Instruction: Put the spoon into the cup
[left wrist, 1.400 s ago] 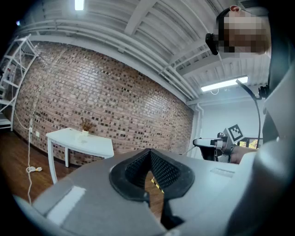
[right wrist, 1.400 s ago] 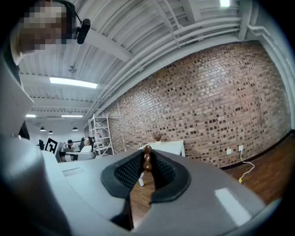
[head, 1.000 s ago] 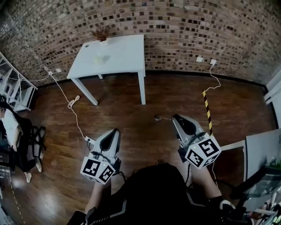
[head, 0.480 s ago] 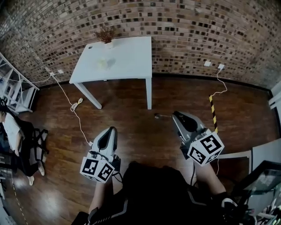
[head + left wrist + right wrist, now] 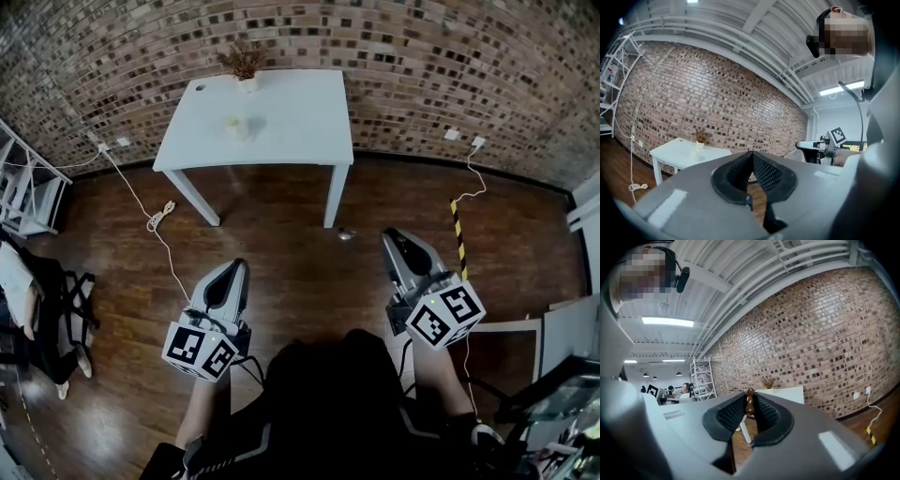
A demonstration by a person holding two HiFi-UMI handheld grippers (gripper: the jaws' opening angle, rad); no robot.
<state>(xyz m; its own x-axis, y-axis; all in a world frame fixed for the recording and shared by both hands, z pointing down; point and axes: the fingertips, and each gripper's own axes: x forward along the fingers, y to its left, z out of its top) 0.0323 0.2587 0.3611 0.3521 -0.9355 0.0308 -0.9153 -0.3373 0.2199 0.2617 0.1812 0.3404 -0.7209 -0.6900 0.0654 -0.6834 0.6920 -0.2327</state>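
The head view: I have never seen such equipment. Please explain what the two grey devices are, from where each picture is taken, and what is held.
No robot is here: a person holds a two-jaw gripper in each hand. The head view comes from a camera on the person's head, looking down. It shows the left gripper and the right gripper above a wooden floor, pointing toward a white table. On the table stand a small plant and a pale cup. The other two pictures come from cameras riding on the grippers, looking along the jaws. The right jaws are closed on a spoon; the left jaws are closed and empty.
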